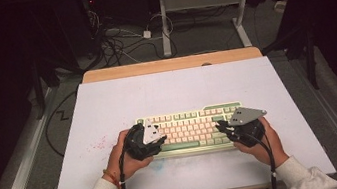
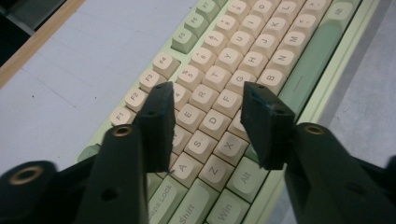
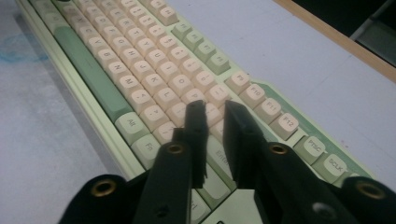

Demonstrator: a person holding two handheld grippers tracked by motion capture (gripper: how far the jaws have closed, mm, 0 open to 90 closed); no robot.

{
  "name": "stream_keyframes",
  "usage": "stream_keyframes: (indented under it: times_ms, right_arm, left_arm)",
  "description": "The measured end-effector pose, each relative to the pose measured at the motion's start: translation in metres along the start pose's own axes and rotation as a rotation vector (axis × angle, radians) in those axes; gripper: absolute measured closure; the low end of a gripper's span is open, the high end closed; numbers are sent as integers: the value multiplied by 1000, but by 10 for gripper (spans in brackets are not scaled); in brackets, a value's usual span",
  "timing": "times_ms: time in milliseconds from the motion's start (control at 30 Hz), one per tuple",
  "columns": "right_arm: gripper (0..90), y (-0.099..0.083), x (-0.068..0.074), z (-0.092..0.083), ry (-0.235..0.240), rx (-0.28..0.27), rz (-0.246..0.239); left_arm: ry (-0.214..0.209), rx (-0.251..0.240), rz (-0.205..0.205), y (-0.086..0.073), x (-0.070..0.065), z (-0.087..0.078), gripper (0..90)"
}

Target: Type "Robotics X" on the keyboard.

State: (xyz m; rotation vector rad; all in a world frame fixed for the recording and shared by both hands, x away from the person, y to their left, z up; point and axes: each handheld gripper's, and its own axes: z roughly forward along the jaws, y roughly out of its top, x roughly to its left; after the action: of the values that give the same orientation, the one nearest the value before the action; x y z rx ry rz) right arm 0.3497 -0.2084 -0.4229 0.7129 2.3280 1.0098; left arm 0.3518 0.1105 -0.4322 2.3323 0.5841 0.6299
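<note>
While the person sat at the near edge of the table, this was how things stood:

Keyboard: a pale green keyboard (image 1: 189, 129) with cream keys lay flat on the white table top (image 1: 176, 91), toward the near side and roughly in the middle between left and right.

Left gripper: the left gripper (image 2: 208, 100) was held over the left end of the keyboard, its two black jaws standing well apart above the letter keys, with E, D and F showing in the gap. Nothing was held between them. I couldn't tell whether the tips touched the keys.

Right gripper: the right gripper (image 3: 212, 109) hung over the right end of the keyboard, near the Enter key. Its jaws stood a narrow slit apart, with only key tops showing through the gap and nothing gripped.

Hands: seen from above, the left hand (image 1: 123, 157) and the right hand (image 1: 265, 143) each held a gripper at the keyboard's front corners, and both sleeves were light grey.

Space bar: the long green space bar (image 1: 180, 146) lay along the front row, between the two grippers.

Table: red specks (image 1: 97, 145) marked the white top just left of the left hand, and a wooden strip (image 1: 172, 64) ran along the far edge.

Floor: cables (image 1: 118, 39) lay tangled on the floor beyond the table.
</note>
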Motion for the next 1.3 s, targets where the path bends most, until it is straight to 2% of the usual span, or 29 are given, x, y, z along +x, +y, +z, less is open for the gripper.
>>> stream_keyframes:
  times_ms: [267,500,600,833,1067,1300]
  right_arm:
    - [592,1,-3,3,-19,-27,20]
    - [370,2,-4,8,-42,-47,37]
    - [298,3,-2,9,-86,-42,36]
    - [228,3,2,9,-110,-58,28]
    - [204,4,9,4,-129,-69,-5]
    - [198,6,15,-6,-139,-92,-11]
  left_arm:
    - [18,-23,-5,-1,-2,1,330]
    - [36,-47,-30,-2,-1,3,201]
    - [51,-54,-22,-2,-4,3,187]
    - [65,-62,10,1,-9,2,170]
    - [78,-93,3,2,-12,-4,170]
    - [85,-110,7,1,-17,-12,170]
